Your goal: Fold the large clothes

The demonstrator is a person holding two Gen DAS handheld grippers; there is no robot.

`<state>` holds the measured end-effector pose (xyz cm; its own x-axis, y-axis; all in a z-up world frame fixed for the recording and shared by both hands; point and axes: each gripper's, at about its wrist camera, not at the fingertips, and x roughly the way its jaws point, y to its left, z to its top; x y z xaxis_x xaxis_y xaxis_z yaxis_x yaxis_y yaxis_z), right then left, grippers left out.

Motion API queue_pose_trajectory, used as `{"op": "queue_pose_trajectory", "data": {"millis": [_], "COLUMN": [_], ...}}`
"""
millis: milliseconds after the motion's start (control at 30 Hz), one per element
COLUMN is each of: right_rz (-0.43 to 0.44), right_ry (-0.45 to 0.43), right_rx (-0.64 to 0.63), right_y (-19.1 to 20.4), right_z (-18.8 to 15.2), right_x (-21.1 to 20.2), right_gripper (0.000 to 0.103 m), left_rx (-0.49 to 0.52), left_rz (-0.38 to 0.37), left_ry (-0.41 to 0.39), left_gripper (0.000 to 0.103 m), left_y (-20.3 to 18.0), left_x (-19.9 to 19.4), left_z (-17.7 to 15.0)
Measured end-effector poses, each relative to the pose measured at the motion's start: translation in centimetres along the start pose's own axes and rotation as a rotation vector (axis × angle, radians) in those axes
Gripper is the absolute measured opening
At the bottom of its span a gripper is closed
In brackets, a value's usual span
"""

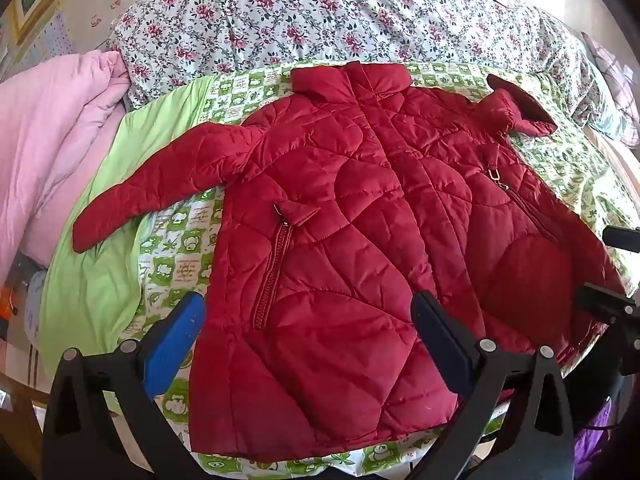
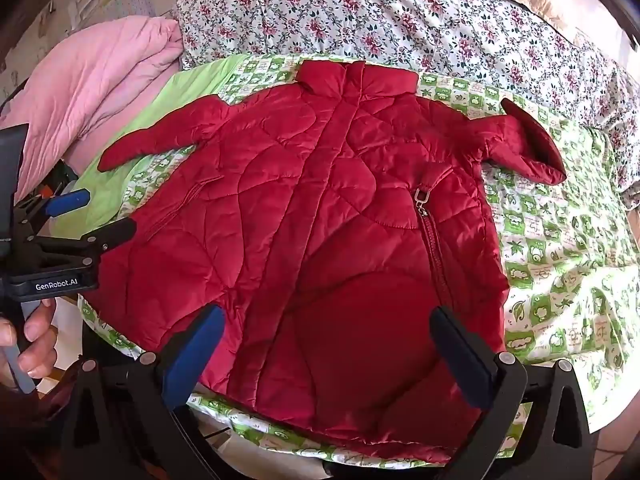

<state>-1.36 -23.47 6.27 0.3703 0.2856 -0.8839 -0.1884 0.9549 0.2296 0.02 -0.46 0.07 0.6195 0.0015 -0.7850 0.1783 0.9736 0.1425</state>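
A red quilted jacket (image 1: 352, 216) lies spread flat, front up, on a green patterned sheet (image 1: 176, 240), collar at the far side. Its left sleeve (image 1: 160, 184) stretches out to the left; its right sleeve (image 2: 524, 144) is bunched up near the shoulder. My left gripper (image 1: 308, 312) is open and empty, hovering over the jacket's lower left part. My right gripper (image 2: 326, 328) is open and empty over the lower right part of the jacket (image 2: 320, 216). The left gripper (image 2: 106, 214) also shows at the left of the right wrist view, open.
A floral quilt (image 1: 320, 12) lies along the far side of the bed. A pink blanket (image 1: 52, 136) is piled at the left. The green patterned sheet (image 2: 560, 264) extends to the right of the jacket. The bed's near edge runs just below the jacket hem.
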Motion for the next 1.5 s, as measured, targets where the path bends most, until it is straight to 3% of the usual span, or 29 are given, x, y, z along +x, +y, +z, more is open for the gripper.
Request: {"op": "queue_pose_trajectory", "data": {"millis": [1500], "right_rz": [0.022], "right_ry": [-0.019], "right_rx": [-0.005], "right_y": [0.0], "right_z": [1.1], "right_x": [0.2], "right_gripper": [0.103], "left_rx": [0.003], "left_rz": [-0.018], "left_ry": [0.016], "left_gripper": [0.103], "left_y": [0.0], "left_x": [0.4], "left_z": [0.0]}}
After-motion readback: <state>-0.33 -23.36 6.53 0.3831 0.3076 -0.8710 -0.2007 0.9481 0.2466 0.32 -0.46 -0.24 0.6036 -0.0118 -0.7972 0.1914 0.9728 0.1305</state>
